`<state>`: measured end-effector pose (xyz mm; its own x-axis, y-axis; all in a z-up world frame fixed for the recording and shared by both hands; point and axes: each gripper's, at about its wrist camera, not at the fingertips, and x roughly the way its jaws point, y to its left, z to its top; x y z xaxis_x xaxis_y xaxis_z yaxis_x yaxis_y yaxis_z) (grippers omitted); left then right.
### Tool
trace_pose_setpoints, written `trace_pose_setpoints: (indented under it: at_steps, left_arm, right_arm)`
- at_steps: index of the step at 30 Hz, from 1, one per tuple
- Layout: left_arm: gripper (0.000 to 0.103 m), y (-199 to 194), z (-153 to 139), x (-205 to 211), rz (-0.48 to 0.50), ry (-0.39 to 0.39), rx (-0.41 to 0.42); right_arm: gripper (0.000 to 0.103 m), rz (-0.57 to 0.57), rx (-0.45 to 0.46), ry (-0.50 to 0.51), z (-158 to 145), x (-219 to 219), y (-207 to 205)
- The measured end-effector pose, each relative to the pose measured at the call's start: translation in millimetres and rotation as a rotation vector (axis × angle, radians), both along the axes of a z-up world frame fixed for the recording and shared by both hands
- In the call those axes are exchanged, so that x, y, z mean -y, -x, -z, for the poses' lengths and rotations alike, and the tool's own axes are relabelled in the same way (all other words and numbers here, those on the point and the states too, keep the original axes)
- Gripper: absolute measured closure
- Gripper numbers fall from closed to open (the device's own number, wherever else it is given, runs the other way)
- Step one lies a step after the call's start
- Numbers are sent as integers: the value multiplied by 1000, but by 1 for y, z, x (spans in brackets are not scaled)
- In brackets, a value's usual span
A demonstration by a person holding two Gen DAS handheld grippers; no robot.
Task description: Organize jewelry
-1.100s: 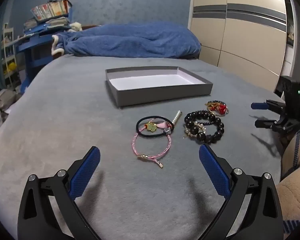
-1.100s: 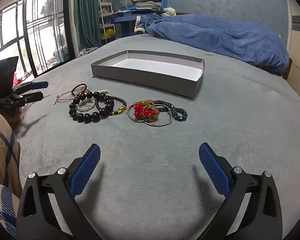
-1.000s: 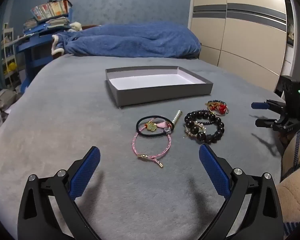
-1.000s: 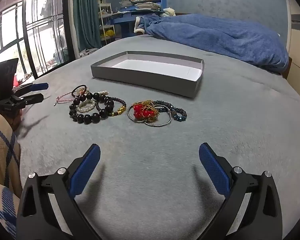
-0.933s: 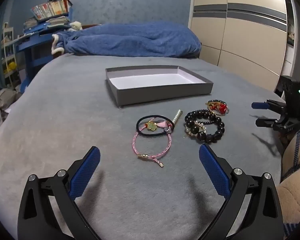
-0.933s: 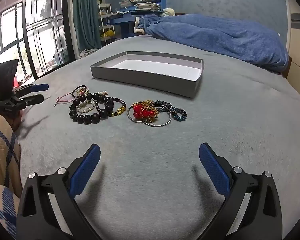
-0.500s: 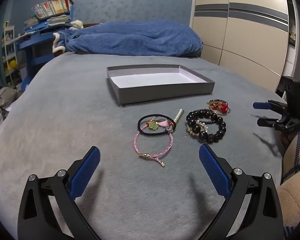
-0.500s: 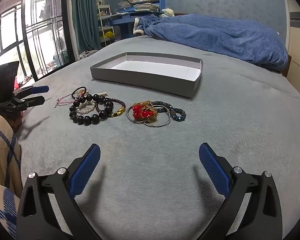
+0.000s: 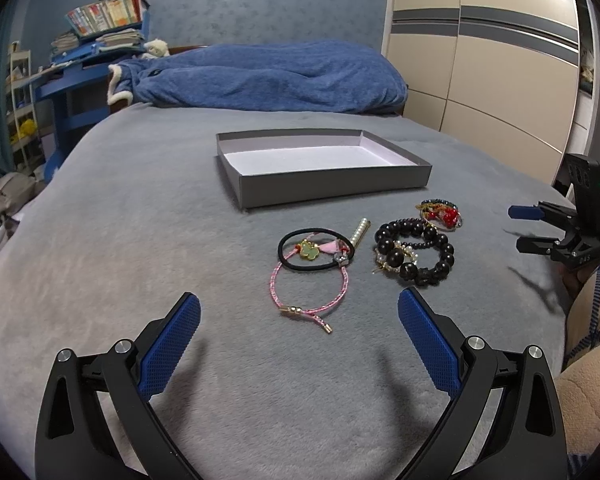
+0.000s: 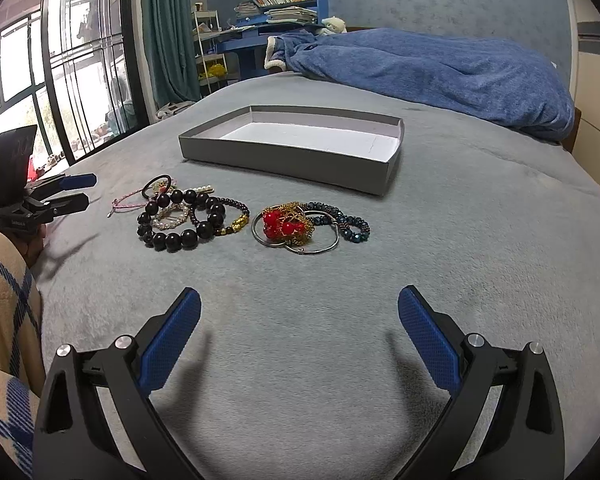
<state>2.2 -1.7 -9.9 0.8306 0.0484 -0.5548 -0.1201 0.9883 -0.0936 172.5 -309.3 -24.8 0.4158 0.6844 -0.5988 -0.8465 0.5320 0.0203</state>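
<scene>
Left wrist view: the left gripper (image 9: 299,308) hovers low over the grey bedspread (image 9: 140,248), its blue pads spread wide with nothing between them.
Right wrist view: the right gripper (image 10: 299,306) also hovers with its pads spread wide and empty.
Landmark: the grey box (image 9: 332,189), shallow, open-topped and with nothing in it, lies on the bedspread beyond all the jewelry.
Nearest piece to the left gripper: the pink cord bracelet (image 9: 308,292), straight ahead and near, on the side of the jewelry farthest from the box; its gold clasp end points toward the pads.
Behind it: the black hair tie (image 9: 314,250) with a green charm overlaps the pink cord, closer to the box; a pearl clip (image 9: 358,235) lies just beside it.
Middle group: the black bead bracelets (image 10: 180,220), in front of the box, lie between the two grippers.
Nearest piece to the right gripper: the red and gold cluster (image 10: 286,222) on silver hoops, touching a dark blue bead strand (image 10: 348,224), ahead and well apart from the pads.
Key relation: judging by position, each gripper has its own end of the row; the left one is much closer to its piece.
Room: open bedspread lies all around the pieces; the box's near wall must be cleared to drop anything in.
</scene>
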Motion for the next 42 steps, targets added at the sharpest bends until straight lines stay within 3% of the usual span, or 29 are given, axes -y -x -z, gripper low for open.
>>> trace_pose_setpoints:
  at_steps: [42]
  left_arm:
    - [5, -1, -7, -3, -4, 7, -1]
  right_arm:
    - [5, -1, -5, -4, 0, 1, -1]
